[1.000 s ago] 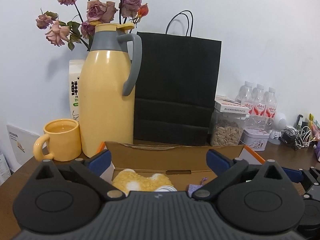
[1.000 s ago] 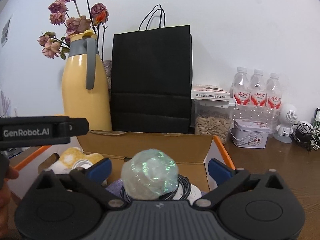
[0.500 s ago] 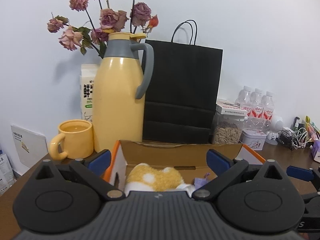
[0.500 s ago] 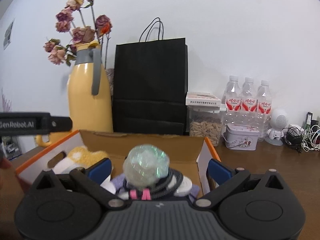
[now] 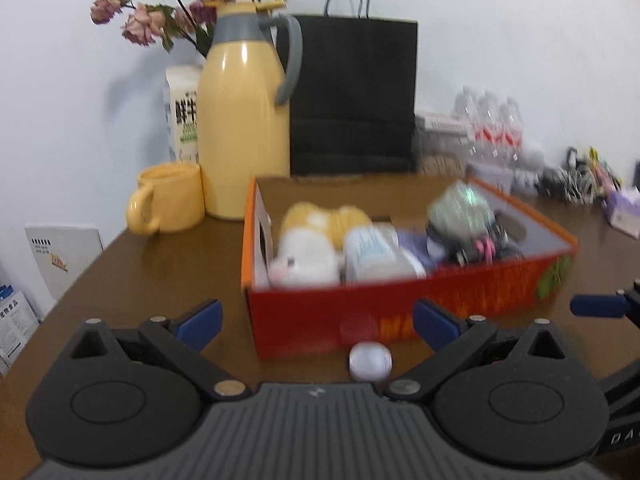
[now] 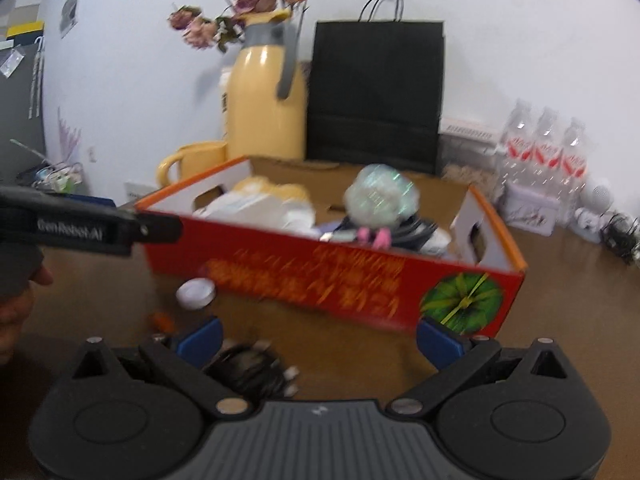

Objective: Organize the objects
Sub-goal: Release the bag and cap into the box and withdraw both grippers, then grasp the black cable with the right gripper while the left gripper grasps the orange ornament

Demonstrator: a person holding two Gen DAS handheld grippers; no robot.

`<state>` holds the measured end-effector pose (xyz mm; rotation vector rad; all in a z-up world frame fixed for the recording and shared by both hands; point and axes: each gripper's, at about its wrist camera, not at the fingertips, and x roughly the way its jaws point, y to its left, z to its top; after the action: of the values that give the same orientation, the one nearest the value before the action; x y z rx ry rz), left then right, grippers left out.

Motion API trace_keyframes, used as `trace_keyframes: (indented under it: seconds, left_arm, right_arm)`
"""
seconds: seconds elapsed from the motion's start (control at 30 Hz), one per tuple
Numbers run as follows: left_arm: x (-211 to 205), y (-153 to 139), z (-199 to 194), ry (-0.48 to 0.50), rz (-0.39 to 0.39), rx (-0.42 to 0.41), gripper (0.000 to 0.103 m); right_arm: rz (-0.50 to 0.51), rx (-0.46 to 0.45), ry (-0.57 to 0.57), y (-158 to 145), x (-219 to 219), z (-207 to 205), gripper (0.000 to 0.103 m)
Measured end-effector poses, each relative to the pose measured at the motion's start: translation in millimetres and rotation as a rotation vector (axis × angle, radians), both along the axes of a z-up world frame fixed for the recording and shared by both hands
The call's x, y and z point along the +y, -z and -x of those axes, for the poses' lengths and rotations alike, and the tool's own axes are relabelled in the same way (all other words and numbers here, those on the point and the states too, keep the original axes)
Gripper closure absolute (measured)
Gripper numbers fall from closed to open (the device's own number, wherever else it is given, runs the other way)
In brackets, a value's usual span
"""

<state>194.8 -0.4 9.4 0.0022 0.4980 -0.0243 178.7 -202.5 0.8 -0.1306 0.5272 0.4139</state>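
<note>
Both grippers empty, jaws spread wide, held back from the near side of the red cardboard box on the brown surface. Left gripper low over the surface, right gripper a little further right, near the box's near right corner.

Box already loaded: yellow-and-white plush toy at the left end, pale container beside it, iridescent crinkled ball on top of dark cables toward the right. Contents blurred, so finer detail not readable.

Still loose on the surface: small white round cap just in front of the box's near wall, lying between the left jaws; dark cable bundle close to the right gripper's left finger; a small orange bit near it, too blurred to identify.

Judged step: collecting the last stray items into the box. Likely next: lower the left gripper and close on the white cap, flat and low, so likely needing a grip close to the surface, then lift over the near wall and release inside. Cable bundle probably suited to the right gripper; loose loops likely to snag or trail.
</note>
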Motion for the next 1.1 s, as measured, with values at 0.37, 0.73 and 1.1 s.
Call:
trace_keyframes:
  seconds: [0.37, 0.73, 1.1]
  left_arm:
    - [11.3, 18.1, 19.5, -0.037, 0.034, 0.071, 0.000]
    - [10.2, 20.3, 19.3, -0.041, 0.034, 0.074, 0.000]
    - [13.0, 21.4, 17.7, -0.049, 0.052, 0.084, 0.000]
  right_arm:
    - [-0.008, 0.113, -0.022, 15.6, 17.7, 4.6, 0.002]
    - [0.007, 0.127, -0.023, 18.5, 32.8, 4.7, 0.036]
    - [0.000, 0.094, -0.020, 15.7, 30.7, 11.3, 0.047]
